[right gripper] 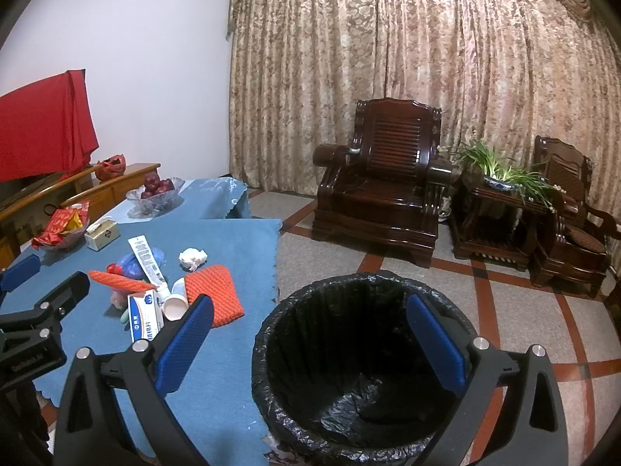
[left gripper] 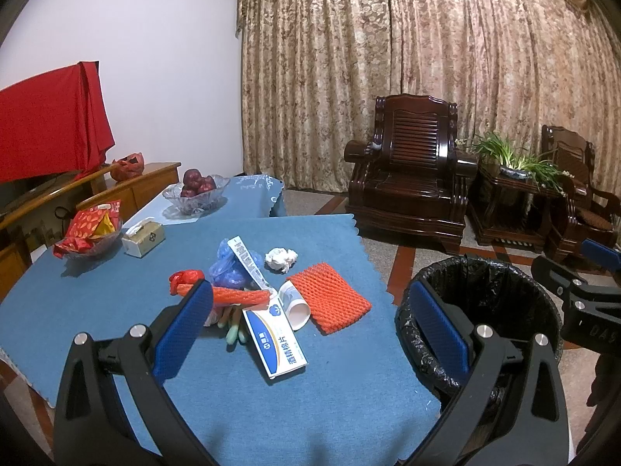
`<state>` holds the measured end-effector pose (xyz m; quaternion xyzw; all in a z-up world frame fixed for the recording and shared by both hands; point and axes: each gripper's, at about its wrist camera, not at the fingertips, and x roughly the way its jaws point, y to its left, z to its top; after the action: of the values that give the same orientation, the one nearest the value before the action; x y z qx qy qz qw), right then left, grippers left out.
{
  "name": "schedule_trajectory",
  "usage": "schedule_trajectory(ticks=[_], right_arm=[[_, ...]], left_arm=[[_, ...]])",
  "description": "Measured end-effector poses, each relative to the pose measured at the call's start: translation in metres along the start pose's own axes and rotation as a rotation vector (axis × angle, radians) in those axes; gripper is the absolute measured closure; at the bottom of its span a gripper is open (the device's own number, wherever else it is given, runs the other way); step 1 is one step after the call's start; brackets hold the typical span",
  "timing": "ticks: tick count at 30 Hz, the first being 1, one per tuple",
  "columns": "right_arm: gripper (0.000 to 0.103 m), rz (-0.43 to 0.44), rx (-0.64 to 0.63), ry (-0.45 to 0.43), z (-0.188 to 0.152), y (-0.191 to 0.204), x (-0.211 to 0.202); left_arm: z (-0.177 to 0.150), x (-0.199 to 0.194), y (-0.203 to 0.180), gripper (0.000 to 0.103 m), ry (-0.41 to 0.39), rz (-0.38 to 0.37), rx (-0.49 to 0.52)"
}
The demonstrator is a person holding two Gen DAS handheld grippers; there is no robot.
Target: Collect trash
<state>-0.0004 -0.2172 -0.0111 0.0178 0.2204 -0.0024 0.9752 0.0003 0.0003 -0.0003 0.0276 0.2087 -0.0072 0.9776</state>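
Observation:
Trash lies in a pile on the blue tablecloth (left gripper: 116, 291): a white-blue box (left gripper: 275, 343), an orange foam net (left gripper: 329, 297), a crumpled white tissue (left gripper: 281, 259), a paper cup (left gripper: 295, 306), a blue plastic bag (left gripper: 229, 268), a toothpaste box (left gripper: 248, 264) and a red-orange net tube (left gripper: 236, 295). My left gripper (left gripper: 314, 326) is open and empty above the pile. My right gripper (right gripper: 310, 334) is open and empty over the black-lined trash bin (right gripper: 361, 369), right of the table. The pile also shows in the right wrist view, with the foam net (right gripper: 215, 295) and the tissue (right gripper: 192, 258).
At the table's far side stand a glass bowl of red fruit (left gripper: 196, 190), a bowl of red snack packets (left gripper: 89, 229) and a small tissue box (left gripper: 143, 237). Dark wooden armchairs (right gripper: 380, 178) and a potted plant (right gripper: 504, 174) stand before the curtain.

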Motion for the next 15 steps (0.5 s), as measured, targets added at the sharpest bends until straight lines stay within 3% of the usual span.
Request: schedule_trajectory(ticks=[11,15], right_arm=[[0.006,0.004,-0.003,0.007,0.000,0.007,0.005],[0.006,0.012,-0.009,0.014,0.000,0.010,0.009]], left_arm=[[0.000,0.000,0.000,0.005,0.004,-0.002,-0.003],[-0.008,0.016,0.010,0.005,0.010,0.001,-0.004]])
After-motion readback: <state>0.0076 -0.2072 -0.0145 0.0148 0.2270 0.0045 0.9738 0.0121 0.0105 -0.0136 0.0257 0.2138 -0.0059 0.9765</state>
